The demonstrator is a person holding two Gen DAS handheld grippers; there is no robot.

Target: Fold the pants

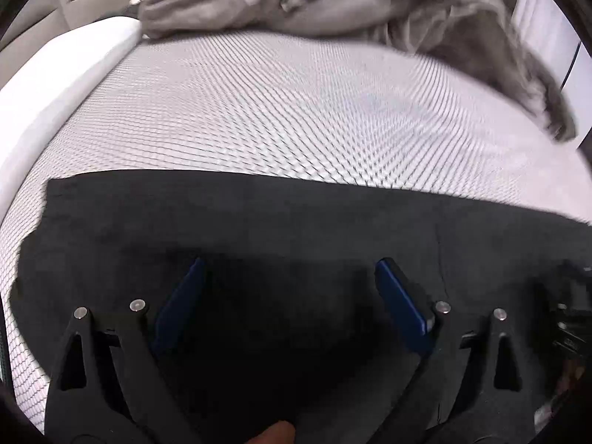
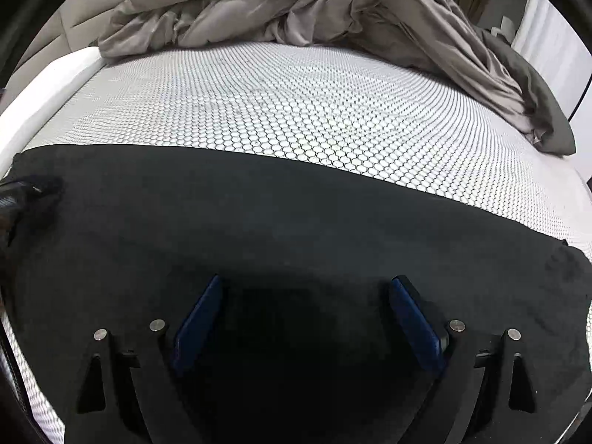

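Black pants (image 1: 259, 222) lie flat across the near part of a bed, their far edge straight against the patterned sheet. In the left wrist view my left gripper (image 1: 290, 266) hovers over the dark cloth with its blue pads (image 1: 185, 296) wide apart and nothing between them. The right wrist view shows the same pants (image 2: 296, 222) spread wide, with my right gripper (image 2: 305, 285) open above them, blue pads (image 2: 410, 318) apart and empty. The other gripper's dark body (image 2: 22, 192) shows at the left edge of the right wrist view.
The white sheet with a honeycomb pattern (image 2: 296, 111) covers the mattress beyond the pants. A crumpled grey duvet (image 2: 296, 11) is heaped along the far side and trails down the right (image 2: 518, 92). A white bed edge (image 1: 55, 85) runs along the left.
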